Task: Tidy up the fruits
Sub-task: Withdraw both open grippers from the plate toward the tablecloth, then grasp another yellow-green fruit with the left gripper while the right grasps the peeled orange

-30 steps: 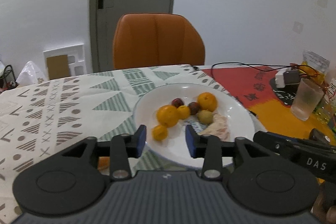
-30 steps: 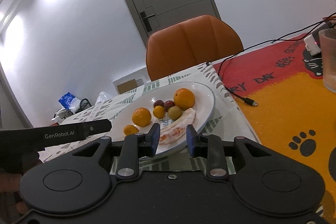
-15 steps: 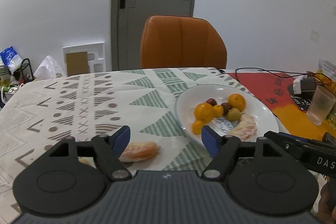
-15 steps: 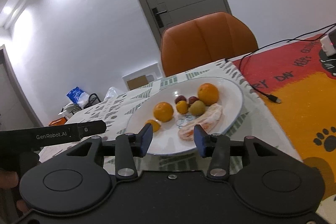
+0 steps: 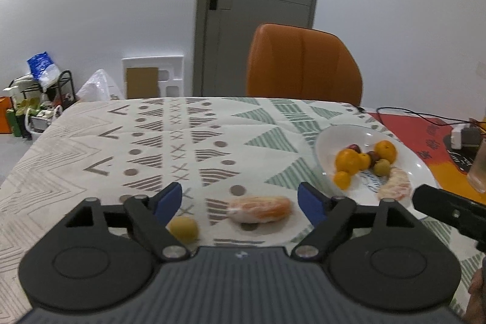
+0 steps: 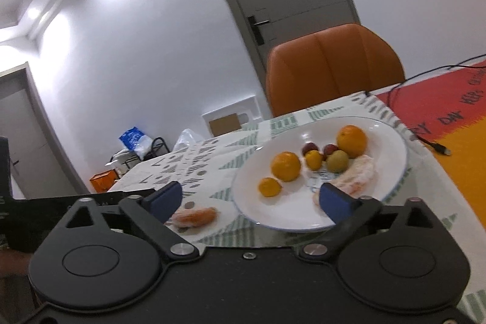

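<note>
A white plate [image 5: 404, 148] [image 6: 391, 148] on the patterned tablecloth holds several fruits: oranges [image 6: 286, 166], small dark red ones [image 6: 309, 147], a green one [image 6: 337, 161] and a peeled segment [image 6: 358, 172]. Left of the plate, a peeled orange piece [image 5: 259, 208] [image 6: 194, 216] lies on the cloth, with a small yellow fruit [image 5: 183, 228] beside it. My left gripper [image 5: 240, 204] hovers over that piece, its jaws opening, nothing pressed between them. My right gripper [image 6: 252, 199] faces the plate's near rim, jaws opening wide and empty.
An orange chair [image 5: 303, 69] stands at the table's far edge before a grey door [image 5: 258, 5]. A black cable [image 6: 425, 138] crosses the red and orange mat [image 6: 455, 123] on the right. A plastic cup [image 5: 478, 169] stands right of the plate. Clutter sits on the floor at left.
Both grippers' jaws have spread from narrow to wide. The left view has swung left, off the plate, bringing the peeled piece and the yellow fruit on the cloth into view.
</note>
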### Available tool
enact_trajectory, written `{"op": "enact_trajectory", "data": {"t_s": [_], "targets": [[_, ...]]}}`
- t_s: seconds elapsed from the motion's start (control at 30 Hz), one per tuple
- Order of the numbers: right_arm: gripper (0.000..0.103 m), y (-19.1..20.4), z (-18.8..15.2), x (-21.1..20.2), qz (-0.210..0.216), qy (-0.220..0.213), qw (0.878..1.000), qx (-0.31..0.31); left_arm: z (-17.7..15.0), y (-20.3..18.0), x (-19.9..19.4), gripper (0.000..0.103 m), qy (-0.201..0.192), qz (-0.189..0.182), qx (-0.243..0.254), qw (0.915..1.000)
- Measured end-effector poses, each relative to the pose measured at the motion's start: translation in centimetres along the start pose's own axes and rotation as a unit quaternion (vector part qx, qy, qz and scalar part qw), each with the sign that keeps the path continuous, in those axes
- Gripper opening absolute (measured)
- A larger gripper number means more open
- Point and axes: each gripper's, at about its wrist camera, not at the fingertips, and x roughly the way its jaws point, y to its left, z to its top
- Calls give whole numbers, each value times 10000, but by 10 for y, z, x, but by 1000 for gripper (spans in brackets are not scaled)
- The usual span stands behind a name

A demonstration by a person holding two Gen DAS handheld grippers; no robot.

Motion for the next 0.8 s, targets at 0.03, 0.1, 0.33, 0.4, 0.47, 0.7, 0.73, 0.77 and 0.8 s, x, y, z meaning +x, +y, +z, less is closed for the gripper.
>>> {"op": "enact_trajectory", "data": {"t_s": [0.03, 0.1, 0.33, 0.4, 0.47, 0.7, 0.73, 0.77, 0.8], "targets": [[103, 3, 0, 1, 26, 1, 10000, -24, -1, 3, 0, 83, 8, 32, -23, 10000], [103, 8, -1, 4, 43, 31, 10000, -82, -2, 10, 1, 83, 49, 93, -70, 9999], [103, 23, -6, 15, 82, 217, 9995, -200, -12, 28, 8, 83, 186, 193, -221, 9994], [103, 27, -7, 18, 92, 257, 9994, -235, -13, 33, 10, 83, 207, 211, -273, 9992], [103, 29, -7, 20, 97, 296, 9992, -257, -15, 38, 12, 83, 217, 202, -318, 9991], [103, 42, -10, 30, 137, 459, 9981, -379, -20, 51, 20, 83, 285, 85, -496, 9983], [103, 43, -10, 31, 145, 486, 9979, -397, -21, 53, 21, 83, 285, 69, -516, 9982], [103, 45, -11, 33, 156, 509, 9977, -417, -22, 54, 22, 83, 282, 51, -540, 9981], [103, 47, -11, 35, 171, 540, 9974, -438, -23, 55, 23, 83, 280, 24, -559, 9980]]}}
